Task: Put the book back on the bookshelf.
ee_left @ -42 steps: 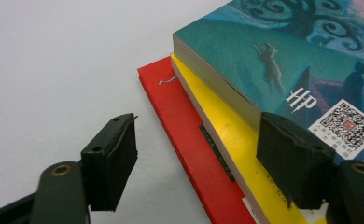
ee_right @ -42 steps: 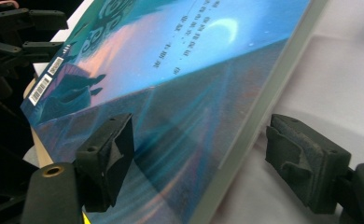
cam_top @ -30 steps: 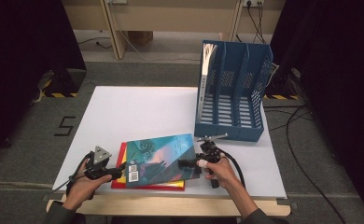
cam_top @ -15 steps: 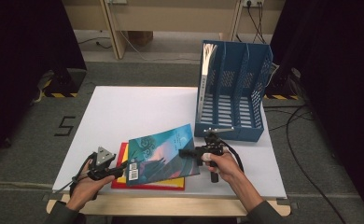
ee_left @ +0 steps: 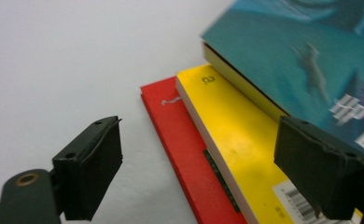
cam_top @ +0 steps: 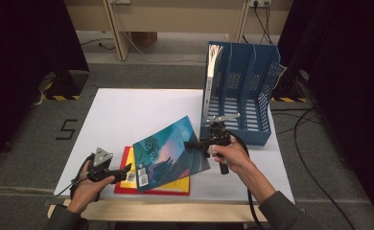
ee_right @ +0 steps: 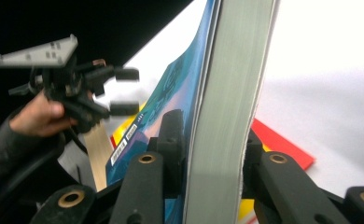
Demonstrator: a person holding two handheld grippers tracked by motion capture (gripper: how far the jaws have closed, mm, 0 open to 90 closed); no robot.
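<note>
A white table [cam_top: 127, 115] stands on grey carpet [cam_top: 27, 158], black curtains [cam_top: 22, 43] on both sides, a pale wooden frame [cam_top: 120, 28] behind, cables [cam_top: 314, 143] trailing alongside.

Black jaws, brass rivets, dark sleeves

The right gripper [cam_top: 194, 143] has tilted the teal book [cam_top: 168, 153] up, its jaws closing.

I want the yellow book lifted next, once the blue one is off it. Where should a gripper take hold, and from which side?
Grip the yellow book by its right-hand edge, coming in level from the right gripper's side. It lies flat on the red book, so only edges offer a pinch, and that edge overhangs nothing I can confirm; tipping it up first with one jaw may be needed.
</note>
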